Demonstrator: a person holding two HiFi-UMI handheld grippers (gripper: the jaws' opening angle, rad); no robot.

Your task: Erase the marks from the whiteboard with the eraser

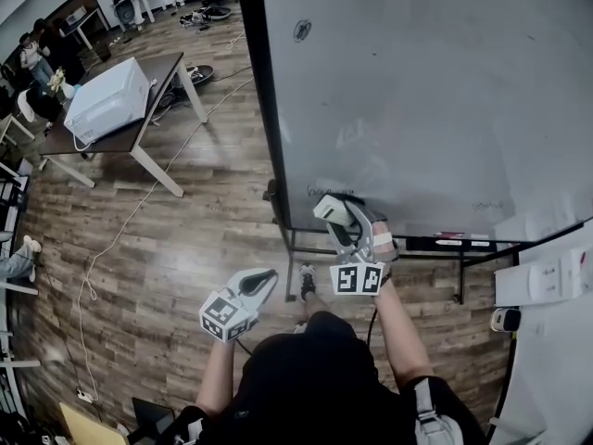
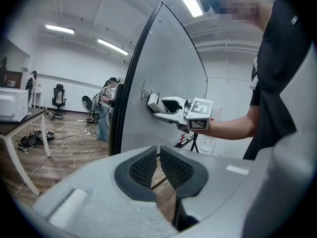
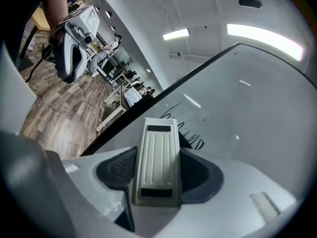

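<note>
Most of the whiteboard is showing clean, but the wiping is looking barely begun. The right gripper is pinching the eraser between its jaws and holding it at the board's lower left, seemingly touching it. The left gripper is hanging low, jaws all but together on nothing. Scrawled writing is sitting unwiped just ahead of the eraser, and a small scribble is waiting near the top.
</note>
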